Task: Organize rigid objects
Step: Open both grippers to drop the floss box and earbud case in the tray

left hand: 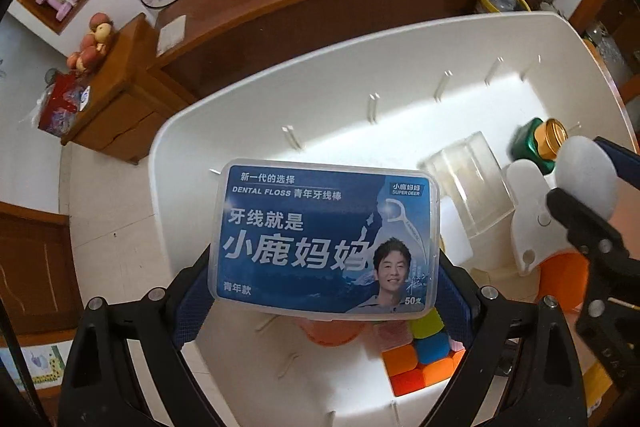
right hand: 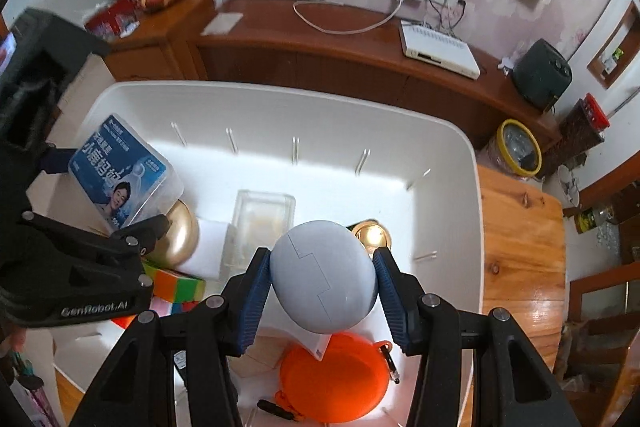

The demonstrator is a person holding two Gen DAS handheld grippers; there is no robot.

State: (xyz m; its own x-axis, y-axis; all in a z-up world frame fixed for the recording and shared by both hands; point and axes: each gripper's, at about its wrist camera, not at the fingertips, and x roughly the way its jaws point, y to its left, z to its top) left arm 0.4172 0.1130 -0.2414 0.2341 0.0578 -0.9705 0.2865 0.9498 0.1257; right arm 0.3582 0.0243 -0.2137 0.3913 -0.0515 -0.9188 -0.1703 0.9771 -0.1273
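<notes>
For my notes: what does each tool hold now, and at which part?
Left tool: the dental floss box, clamped across its two short ends. Right tool: the grey egg-shaped object, pinched at its two opposite sides.

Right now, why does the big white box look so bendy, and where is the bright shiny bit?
In both wrist views the fisheye lens bows the white bin and the room's edges; in the right wrist view sunlight makes a bright band on the bin floor and glare on the gold lid; in the left wrist view the dental floss box is sharp, but the green bottle is blurred.
</notes>
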